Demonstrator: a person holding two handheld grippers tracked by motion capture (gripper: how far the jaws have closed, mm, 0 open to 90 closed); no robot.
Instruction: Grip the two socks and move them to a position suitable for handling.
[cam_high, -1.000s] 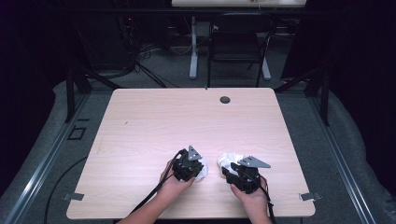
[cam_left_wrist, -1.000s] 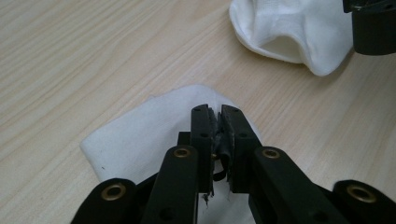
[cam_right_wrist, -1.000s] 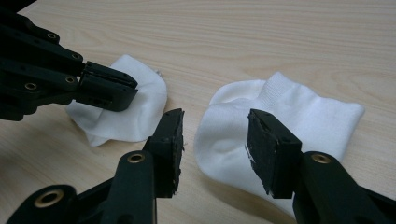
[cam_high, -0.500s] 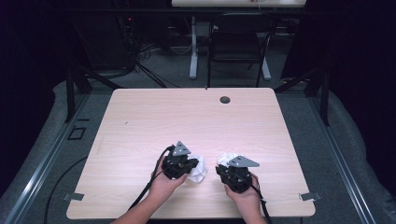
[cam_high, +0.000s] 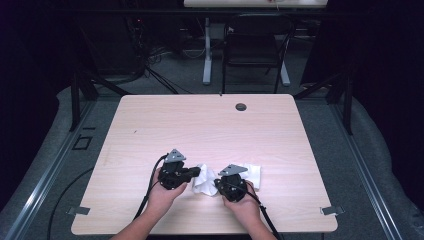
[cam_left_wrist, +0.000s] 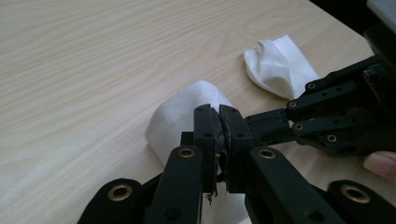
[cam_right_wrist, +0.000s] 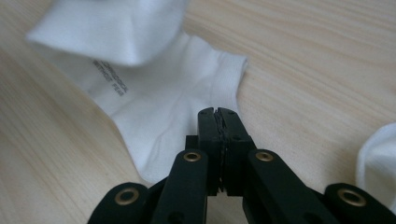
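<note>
1. White cotton marks the work here: two socks lie on the pale wood-grain table (cam_high: 150, 125), close to its near edge, one just beside the other.
2. The left gripper (cam_high: 196, 173) sits at about 7 o'clock from the table's middle, held in the person's left hand (cam_high: 162, 192). Its jaws are clenched, and in the left gripper view (cam_left_wrist: 218, 126) a thin bit of fabric is pinched between the pads, while the white sock (cam_left_wrist: 180, 116) bulges up just behind the tips.
3. In the high view that crumpled sock (cam_high: 205, 180) lies between the two grippers, touching the left gripper's tips.
4. The right gripper (cam_high: 219, 184) is at about 5 o'clock from the table's middle, in the right hand (cam_high: 245, 205). Its jaws have just been closing and now stand pressed together; in the right gripper view (cam_right_wrist: 217, 119) the tips rest over the edge of the ankle sock (cam_right_wrist: 163, 98), and I cannot tell whether cloth is caught between them.
5. That ankle sock bears small grey printed lettering (cam_right_wrist: 111, 79), too blurred to read, and its far part is folded up.
6. In the high view the flatter sock (cam_high: 252, 174) spreads toward 3 o'clock of the right gripper.
7. Farther off, a dark round grommet (cam_high: 241, 106) sits near the table's far edge at 12 o'clock.
8. Beyond the table stands a black chair (cam_high: 255, 47) on grey carpet.
</note>
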